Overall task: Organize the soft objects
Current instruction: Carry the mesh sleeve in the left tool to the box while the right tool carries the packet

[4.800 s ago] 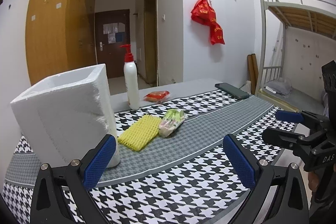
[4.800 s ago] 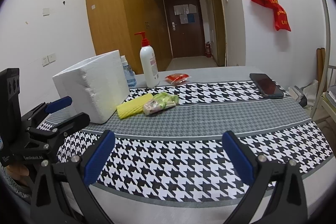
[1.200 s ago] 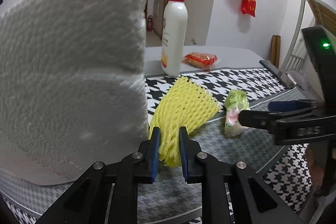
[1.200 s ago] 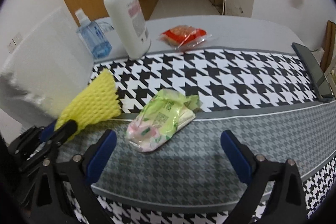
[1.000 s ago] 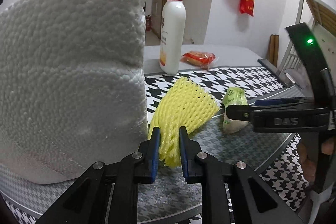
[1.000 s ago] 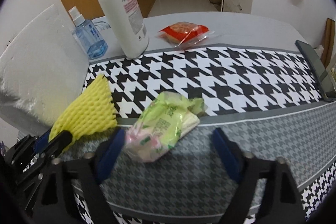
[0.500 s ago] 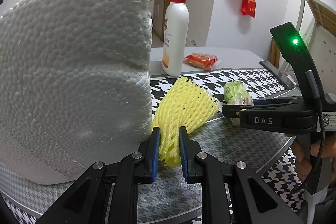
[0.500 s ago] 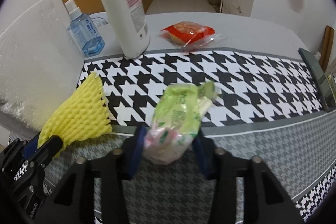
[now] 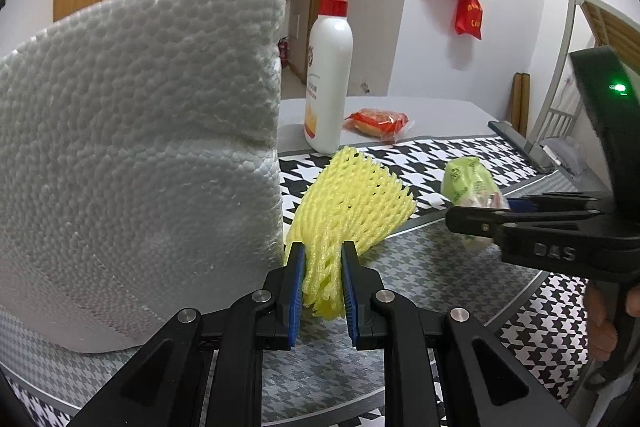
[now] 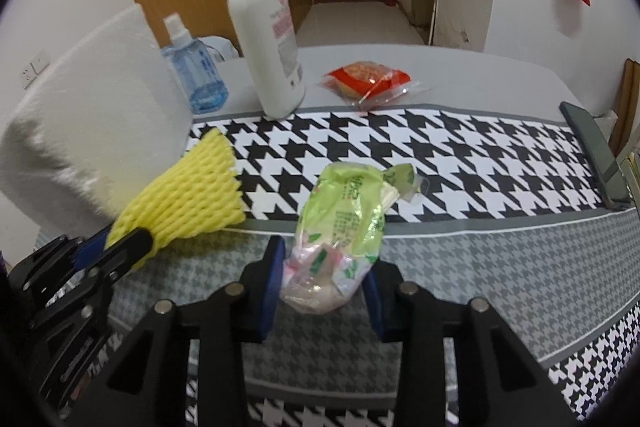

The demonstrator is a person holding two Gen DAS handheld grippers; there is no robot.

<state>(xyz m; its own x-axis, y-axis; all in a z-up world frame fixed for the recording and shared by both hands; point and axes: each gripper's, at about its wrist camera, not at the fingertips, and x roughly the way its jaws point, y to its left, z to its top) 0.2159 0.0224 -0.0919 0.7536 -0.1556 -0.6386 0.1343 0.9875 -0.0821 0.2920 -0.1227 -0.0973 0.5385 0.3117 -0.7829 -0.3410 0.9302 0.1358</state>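
foam box (image 9: 140, 167) stands far left on desk (image 10: 500, 267) | left claw (image 9: 322, 291) pinches yellow foam net (image 9: 348, 203) beside box | right claw (image 10: 324, 287), jaws just closing, pinches green packet (image 10: 344, 223) | step: both grasped | next: likely lift each over box rim, release

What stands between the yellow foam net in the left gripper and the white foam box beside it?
Nothing visible. The yellow foam net, pinched by the left gripper, lies right beside the white foam box. Only the box's tall side wall faces it; its opening is out of view.
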